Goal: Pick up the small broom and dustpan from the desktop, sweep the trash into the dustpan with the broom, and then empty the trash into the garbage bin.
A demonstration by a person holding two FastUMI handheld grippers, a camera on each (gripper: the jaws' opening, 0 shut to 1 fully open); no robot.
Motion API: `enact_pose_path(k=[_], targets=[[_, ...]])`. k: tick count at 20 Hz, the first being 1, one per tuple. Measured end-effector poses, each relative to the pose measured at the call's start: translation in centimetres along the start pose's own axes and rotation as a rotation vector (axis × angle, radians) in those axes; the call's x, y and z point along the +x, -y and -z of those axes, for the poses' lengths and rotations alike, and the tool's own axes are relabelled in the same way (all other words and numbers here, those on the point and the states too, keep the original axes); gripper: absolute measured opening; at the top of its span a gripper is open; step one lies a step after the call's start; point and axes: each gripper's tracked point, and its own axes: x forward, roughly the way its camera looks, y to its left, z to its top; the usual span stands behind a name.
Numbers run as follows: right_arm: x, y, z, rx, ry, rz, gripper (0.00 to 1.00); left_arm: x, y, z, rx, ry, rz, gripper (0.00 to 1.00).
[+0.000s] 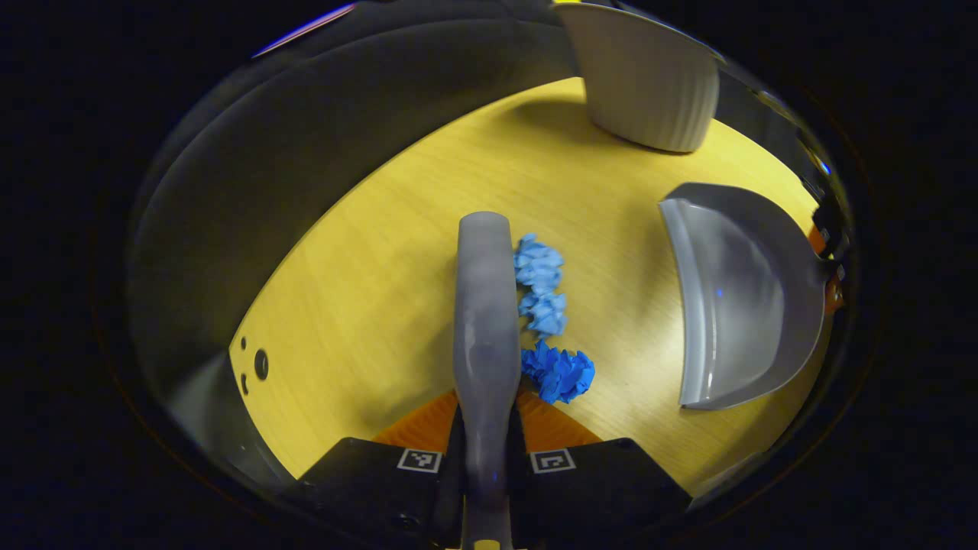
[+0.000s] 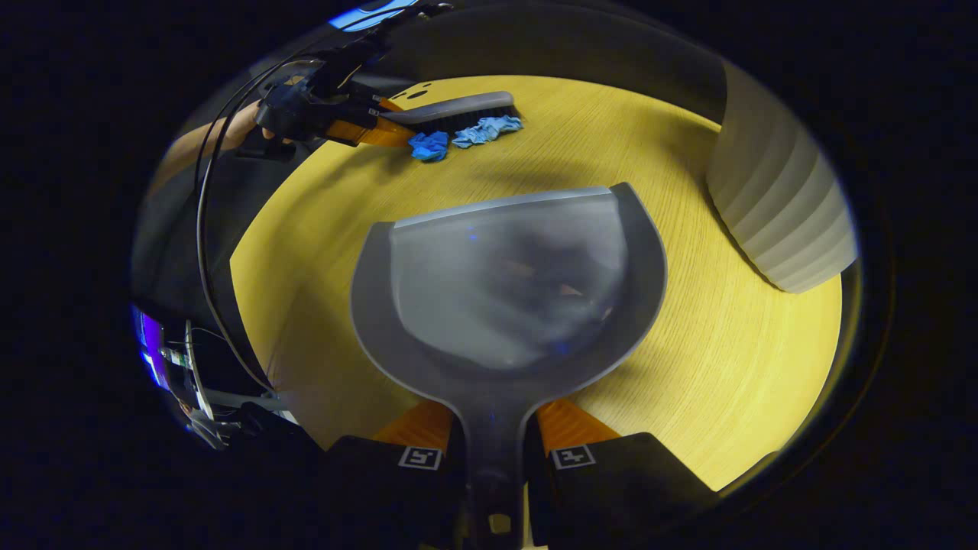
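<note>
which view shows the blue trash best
The left gripper view: the blue trash lies close and large, crumpled pieces right beside the broom held in the left tool. The right gripper view shows the same trash far off and small by the broom's bristles, beyond the dustpan.

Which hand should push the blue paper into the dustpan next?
Probably the left. Its tool grips the broom, right beside the blue paper scraps. The right tool holds the dustpan, which is empty.
</note>
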Motion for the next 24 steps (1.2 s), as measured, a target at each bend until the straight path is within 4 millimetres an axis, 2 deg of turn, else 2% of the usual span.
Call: enact_pose_path(k=[2, 6, 8, 11, 13, 14, 16, 17, 18, 20, 24], targets=[[0.2, 0.0, 0.2, -0.001, -0.004, -0.004, 0.37, -0.4, 2.1, -0.9, 0.043, -0.010, 0.055, 0.28], [0.1, 0.2, 0.1, -0.016, 0.005, 0.009, 0.37, -0.7, 8.4, -1.7, -0.023, -0.018, 0.161, 0.28], [0.1, 0.1, 0.0, -0.003, 0.014, 0.010, 0.37, -1.7, 10.6, -1.7, -0.040, -0.021, 0.215, 0.25], [0.2, 0.0, -0.4, 0.002, 0.035, 0.019, 0.37, -3.3, 13.8, -2.1, -0.107, -0.034, 0.321, 0.31], [0.3, 0.0, -0.5, 0.006, 0.052, 0.025, 0.37, -4.6, 15.9, -2.5, -0.185, -0.040, 0.402, 0.30], [0.3, 0.0, -0.2, 0.002, 0.058, 0.030, 0.37, -5.3, 16.6, -2.7, -0.213, -0.040, 0.418, 0.30], [0.2, -0.2, 0.0, -0.003, 0.071, 0.043, 0.37, -5.4, 16.2, -2.9, -0.226, -0.025, 0.364, 0.24], [0.1, -0.3, 0.0, 0.000, 0.076, 0.048, 0.37, -5.5, 16.1, -3.4, -0.235, -0.007, 0.337, 0.24], [0.2, -0.3, -0.1, 0.009, 0.081, 0.053, 0.37, -5.7, 15.9, -3.8, -0.247, 0.018, 0.313, 0.31], [0.5, -0.5, -0.3, 0.029, 0.092, 0.064, 0.37, -6.4, 16.0, -4.5, -0.279, 0.075, 0.279, 0.28], [0.8, -0.8, -0.7, 0.083, 0.105, 0.073, 0.37, -8.9, 15.8, -4.5, -0.404, 0.175, 0.227, 0.28]])
